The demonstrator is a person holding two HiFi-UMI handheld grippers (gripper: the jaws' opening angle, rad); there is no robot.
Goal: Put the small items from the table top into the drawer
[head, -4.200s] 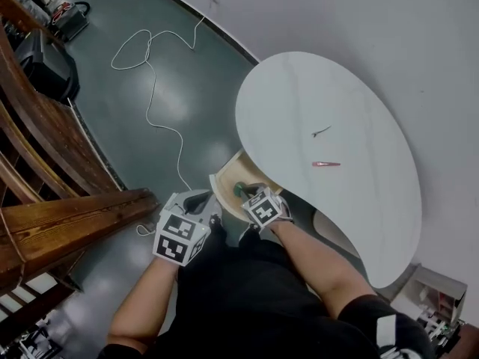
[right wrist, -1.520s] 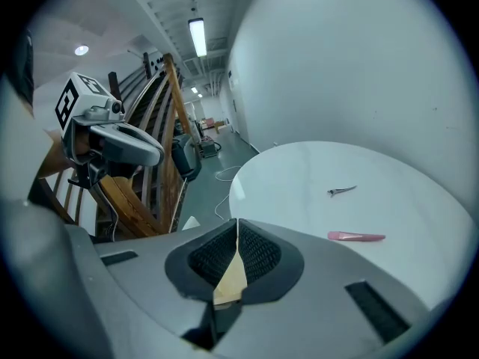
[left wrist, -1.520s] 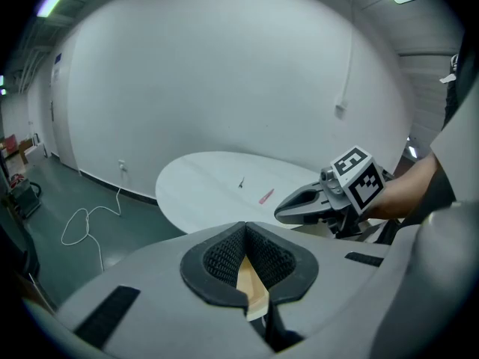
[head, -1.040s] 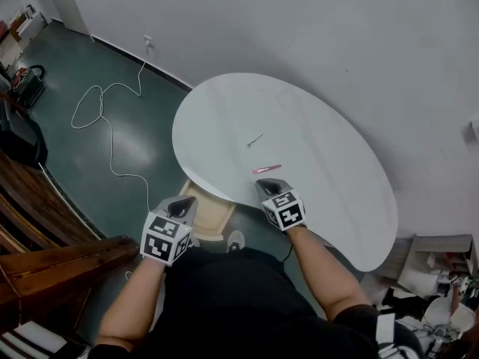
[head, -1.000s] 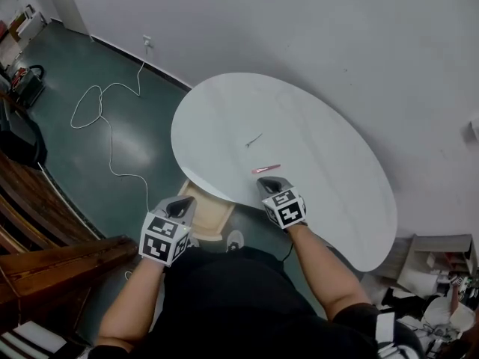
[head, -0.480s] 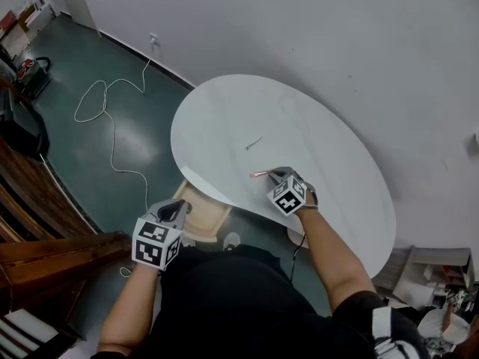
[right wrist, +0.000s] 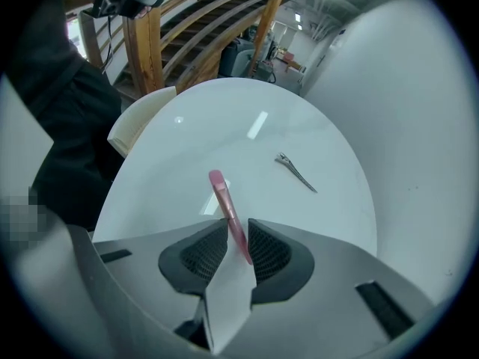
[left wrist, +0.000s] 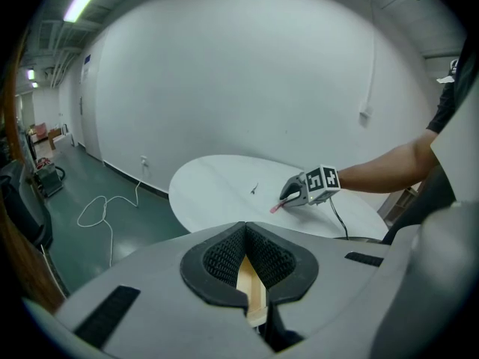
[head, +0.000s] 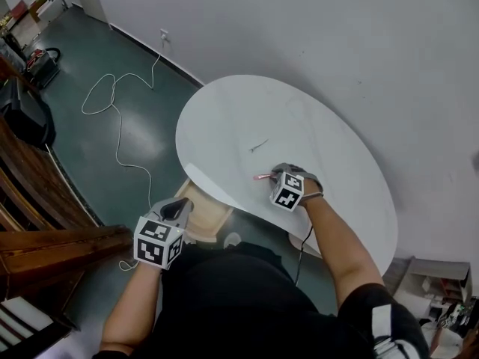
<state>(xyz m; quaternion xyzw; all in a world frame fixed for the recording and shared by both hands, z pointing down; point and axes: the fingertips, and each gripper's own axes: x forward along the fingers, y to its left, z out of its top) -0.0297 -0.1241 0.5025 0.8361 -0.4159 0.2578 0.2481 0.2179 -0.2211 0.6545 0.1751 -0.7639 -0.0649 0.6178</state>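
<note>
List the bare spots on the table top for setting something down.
Bare: the table strip along the wall beyond the dark hair clip, and both rounded ends. Crowded: the near edge above the drawer, where the right gripper grips the pink clip.

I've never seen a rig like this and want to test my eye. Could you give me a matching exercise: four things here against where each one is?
Things:
1. pink clip
2. thin metal clip
3. wooden drawer
4. white cable

Places:
A. trailing across the floor
B. between the jaws of the right gripper
C. lying loose on the white table, apart from both grippers
D. pulled out below the table's near edge

Pairs: 1-B, 2-C, 3-D, 4-A
</note>
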